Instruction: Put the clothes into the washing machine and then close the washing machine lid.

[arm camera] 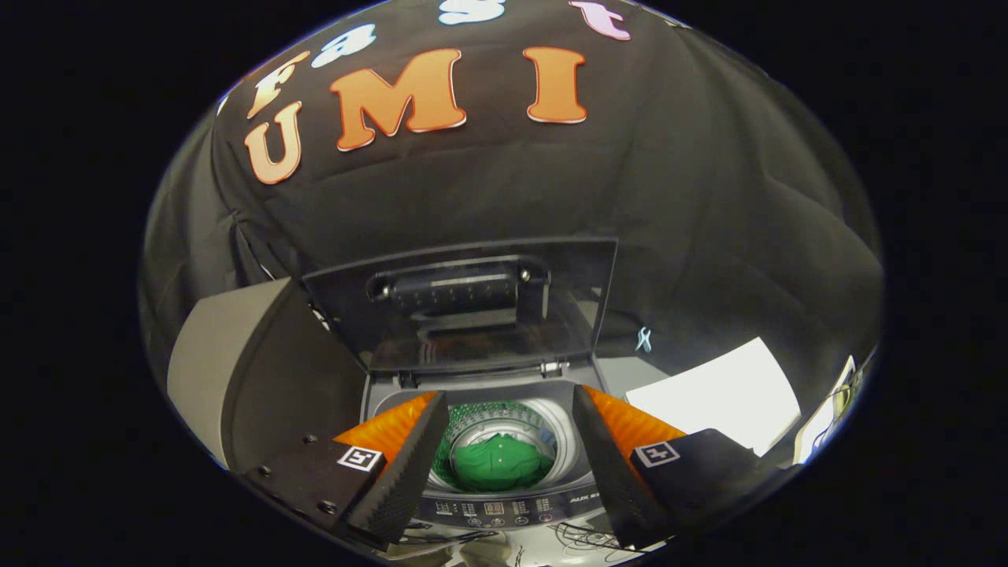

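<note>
a staged recording booth, not a real laundry room: black cloth wall [709, 197] hangs right behind a small top-loading washing machine [504, 508], white sheet [720, 398] beside the machine.

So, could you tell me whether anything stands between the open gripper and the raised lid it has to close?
Nothing visible does. The gripper is open and empty above the drum, where the green garment already lies; the lid stands upright just beyond the fingers.

Background, as I am seeing it: black cloth wall [504, 181] hanging in soft folds, a grey box [213, 370] standing to my left, a white sheet [724, 402] lying to my right. Dim light is falling.
</note>
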A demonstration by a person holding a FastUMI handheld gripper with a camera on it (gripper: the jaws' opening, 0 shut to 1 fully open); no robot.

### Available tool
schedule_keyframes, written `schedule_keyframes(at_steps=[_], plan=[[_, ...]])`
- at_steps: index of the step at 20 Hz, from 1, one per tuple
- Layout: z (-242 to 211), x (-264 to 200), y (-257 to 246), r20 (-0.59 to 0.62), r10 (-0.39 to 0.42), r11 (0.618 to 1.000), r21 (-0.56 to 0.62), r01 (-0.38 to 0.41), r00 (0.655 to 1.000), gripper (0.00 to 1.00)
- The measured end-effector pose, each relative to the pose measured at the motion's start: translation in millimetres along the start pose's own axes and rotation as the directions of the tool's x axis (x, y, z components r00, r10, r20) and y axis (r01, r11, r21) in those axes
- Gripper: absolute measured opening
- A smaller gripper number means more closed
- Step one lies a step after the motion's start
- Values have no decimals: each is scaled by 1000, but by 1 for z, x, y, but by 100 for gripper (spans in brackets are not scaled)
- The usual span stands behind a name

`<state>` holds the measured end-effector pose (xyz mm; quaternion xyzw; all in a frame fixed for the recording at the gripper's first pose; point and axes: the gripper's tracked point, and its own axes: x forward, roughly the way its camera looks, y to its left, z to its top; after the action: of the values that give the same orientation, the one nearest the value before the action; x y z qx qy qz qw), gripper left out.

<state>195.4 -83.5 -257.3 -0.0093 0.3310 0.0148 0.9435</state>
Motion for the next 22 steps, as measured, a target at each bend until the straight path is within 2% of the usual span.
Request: schedule_keyframes(at_steps=[5, 11, 15, 22], plan=[[59, -5, 7, 83, 9, 1000, -22, -7, 996, 100], [114, 33, 32, 144, 37, 996, -84, -25, 989, 100], [129, 72, 47, 150, 56, 994, -104, -41, 987, 100], [126, 121, 52, 91, 61, 994, -99, -52, 994, 100]])
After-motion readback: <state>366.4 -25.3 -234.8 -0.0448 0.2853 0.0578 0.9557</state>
